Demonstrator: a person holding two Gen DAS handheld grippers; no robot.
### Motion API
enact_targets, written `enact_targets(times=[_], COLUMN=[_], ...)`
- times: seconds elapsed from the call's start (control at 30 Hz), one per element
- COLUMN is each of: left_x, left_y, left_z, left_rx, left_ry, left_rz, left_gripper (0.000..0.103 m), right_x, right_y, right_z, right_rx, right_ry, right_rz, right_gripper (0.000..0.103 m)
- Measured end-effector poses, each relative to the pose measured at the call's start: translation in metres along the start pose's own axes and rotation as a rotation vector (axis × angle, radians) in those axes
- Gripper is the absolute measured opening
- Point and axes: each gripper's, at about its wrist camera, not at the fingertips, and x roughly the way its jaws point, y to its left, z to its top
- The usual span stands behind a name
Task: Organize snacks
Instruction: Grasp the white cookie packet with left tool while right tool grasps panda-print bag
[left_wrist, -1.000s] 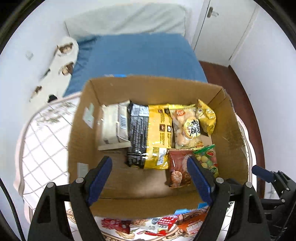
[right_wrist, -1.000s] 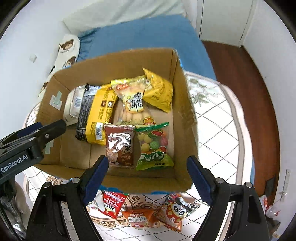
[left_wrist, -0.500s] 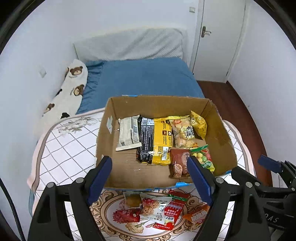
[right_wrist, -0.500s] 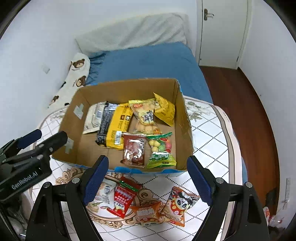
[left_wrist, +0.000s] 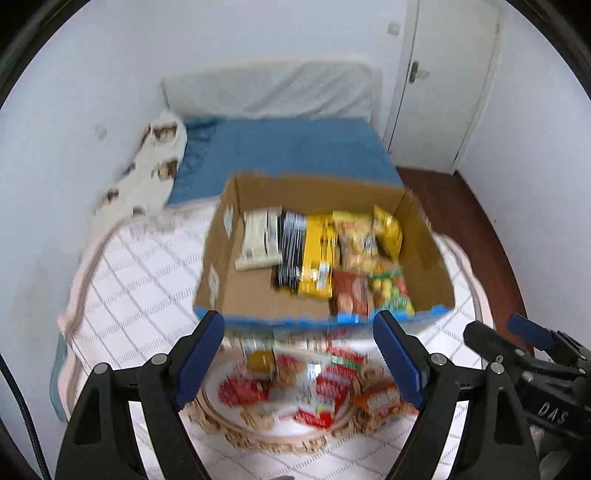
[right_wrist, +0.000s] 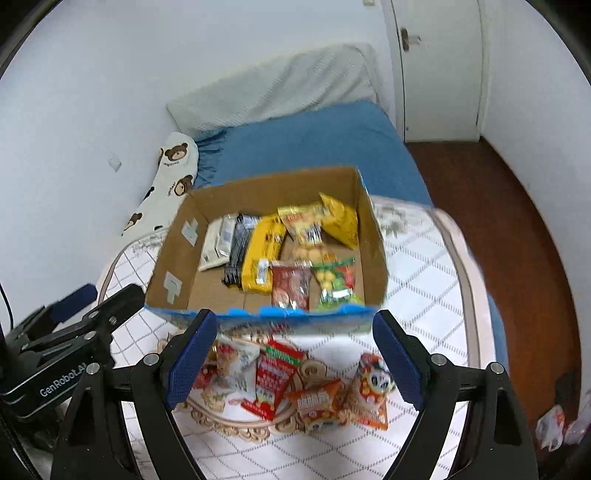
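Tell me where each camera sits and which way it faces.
Left wrist: rides the left gripper, looking forward and down at the cardboard box; the right gripper shows at lower right.
Right wrist: rides the right gripper, facing the same way; the left gripper shows at lower left.
Shared: box, loose snack packets, blue bed.

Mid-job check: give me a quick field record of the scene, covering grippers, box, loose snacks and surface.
left gripper: open, empty, above the loose snacks
right gripper: open, empty
cardboard box: open top, several packets lying flat inside, left part bare
loose snacks: red packet, orange packet, panda packet, outside the box's near wall
surface: white quilted cover
image: motion-blurred
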Motion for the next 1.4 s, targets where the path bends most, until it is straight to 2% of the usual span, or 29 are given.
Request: enact_targets(times=[0.2, 0.33, 0.4, 0.47, 0.53, 0.57, 0.63, 0.7, 0.8, 0.87, 0.93, 1.0, 1.1, 1.17, 1.4], left_x=[0.062, 0.103, 0.115, 0.125, 0.132, 0.134, 0.141, 0.155, 0.172, 0.175, 0.176, 0.182, 0.188, 0.194, 0.175], left_y=[-0.012, -0.006, 0.004, 0.021, 0.035, 0.037, 0.03, 0.024, 0.029, 0.036, 0.037, 0.032, 0.021, 0.015, 0.032], left_z=[-0.047, -0.08, -0.09, -0.093, -0.092, -0.089, -0.082, -0.078, -0.079, -0.079, -0.079, -0.079, -0.08, -0.082, -0.109], left_rx=[-0.004, 0.004, -0.029, -0.118, -0.197, -0.201, -0.137, -0.09, -0.193, -0.298, -0.357, -0.307, -0.186, -0.101, -0.005], left_ry=[0.202, 0.324, 0.374, 0.425, 0.433, 0.417, 0.417, 0.455, 0.512, 0.496, 0.458, 0.439, 0.425, 0.454, 0.498], left_rz=[0.025, 0.067, 0.07, 0.043, 0.034, 0.031, 0.031, 0.037, -0.014, -0.015, -0.003, 0.052, 0.071, 0.085, 0.11], left_gripper=[0.082, 0.082, 0.082, 0.082, 0.082, 0.082, 0.082, 0.082, 0.082, 0.082, 0.082, 0.082, 0.083, 0.083, 0.083], right_x=[0.049, 0.079, 0.094, 0.107, 0.121, 0.128, 0.138, 0.146, 0.148, 0.144, 0.144, 0.144, 0.148, 0.152, 0.155], right_y=[-0.047, -0.074, -0.094, -0.109, -0.119, -0.123, -0.124, -0.124, -0.12, -0.12, -0.119, -0.119, -0.115, -0.112, -0.109], right_z=[-0.045, -0.075, -0.088, -0.096, -0.103, -0.105, -0.107, -0.109, -0.107, -0.107, -0.106, -0.107, -0.107, -0.107, -0.11], right_rx=[0.089, 0.149, 0.216, 0.262, 0.288, 0.293, 0.289, 0.281, 0.271, 0.283, 0.295, 0.304, 0.283, 0.271, 0.274], right_ry=[0.172, 0.244, 0.269, 0.285, 0.299, 0.31, 0.33, 0.343, 0.334, 0.316, 0.307, 0.315, 0.328, 0.337, 0.349], right_rz=[0.018, 0.023, 0.024, 0.013, 0.002, -0.003, -0.008, -0.013, -0.025, -0.027, -0.028, -0.023, -0.027, -0.036, -0.032], right_gripper=[0.089, 0.089, 0.089, 0.089, 0.089, 0.089, 0.089, 0.089, 0.089, 0.089, 0.089, 0.089, 0.089, 0.089, 0.089])
